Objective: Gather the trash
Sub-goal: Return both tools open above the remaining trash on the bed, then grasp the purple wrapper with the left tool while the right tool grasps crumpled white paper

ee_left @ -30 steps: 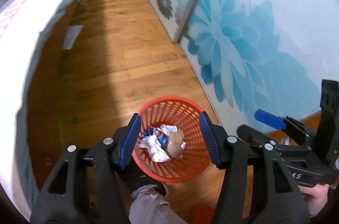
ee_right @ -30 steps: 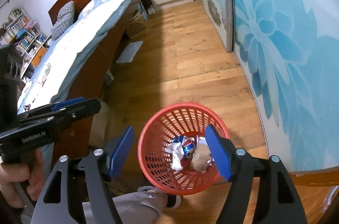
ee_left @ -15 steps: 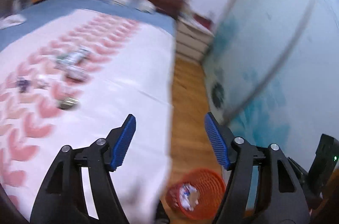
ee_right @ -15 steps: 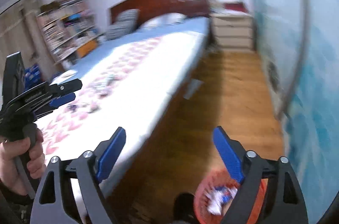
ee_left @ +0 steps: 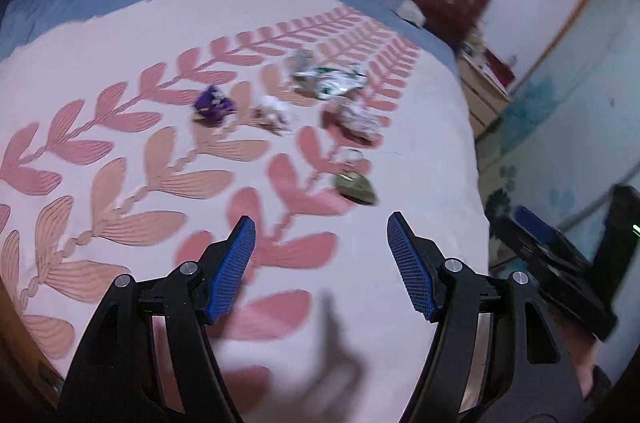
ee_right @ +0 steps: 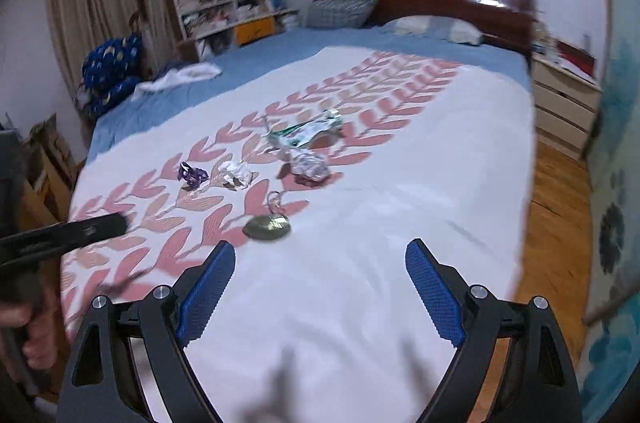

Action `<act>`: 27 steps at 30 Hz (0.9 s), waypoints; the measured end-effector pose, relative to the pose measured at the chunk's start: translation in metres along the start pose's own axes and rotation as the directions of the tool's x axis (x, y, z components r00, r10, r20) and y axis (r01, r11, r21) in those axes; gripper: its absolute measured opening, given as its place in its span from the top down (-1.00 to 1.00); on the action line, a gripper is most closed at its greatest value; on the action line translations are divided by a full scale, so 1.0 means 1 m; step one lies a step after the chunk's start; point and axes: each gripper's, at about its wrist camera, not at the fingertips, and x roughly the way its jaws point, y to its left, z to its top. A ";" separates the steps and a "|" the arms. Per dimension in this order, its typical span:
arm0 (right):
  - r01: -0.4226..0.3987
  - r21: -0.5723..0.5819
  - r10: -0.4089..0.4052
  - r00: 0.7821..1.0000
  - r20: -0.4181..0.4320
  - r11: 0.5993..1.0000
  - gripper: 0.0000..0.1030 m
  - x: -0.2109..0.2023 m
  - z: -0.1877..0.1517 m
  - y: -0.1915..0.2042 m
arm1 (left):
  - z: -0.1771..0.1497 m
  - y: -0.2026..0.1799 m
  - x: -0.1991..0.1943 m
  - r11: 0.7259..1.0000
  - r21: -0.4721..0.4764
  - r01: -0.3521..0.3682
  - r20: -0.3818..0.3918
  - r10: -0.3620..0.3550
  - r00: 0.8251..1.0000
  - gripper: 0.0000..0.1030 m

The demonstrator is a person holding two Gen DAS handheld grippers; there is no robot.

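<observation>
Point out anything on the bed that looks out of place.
Crumpled litter sits mid-bedspread: a purple wrapper, white paper wad, silver foil ball, green-white packet, and a flat olive-gold piece nearest.

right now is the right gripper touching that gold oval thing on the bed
Apart. In the right wrist view the right gripper is open and empty, and bare bedspread shows between its fingertips and the gold oval piece.
</observation>
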 end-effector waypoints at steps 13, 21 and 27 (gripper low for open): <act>0.098 -0.039 -0.103 0.977 -0.188 0.994 -0.59 0.232 0.084 0.033 | 0.031 0.083 0.020 0.981 -0.192 -0.021 0.009 0.023 1.000 -0.34; -0.027 0.031 0.032 0.988 -0.149 0.999 0.15 0.224 0.074 0.031 | 0.038 0.106 0.033 0.959 -0.280 -0.037 0.013 0.042 0.999 -0.34; -0.150 0.145 0.141 0.987 0.071 0.978 0.15 0.103 0.040 0.036 | 0.067 0.093 0.049 0.980 -0.178 -0.089 0.111 0.110 0.988 -0.40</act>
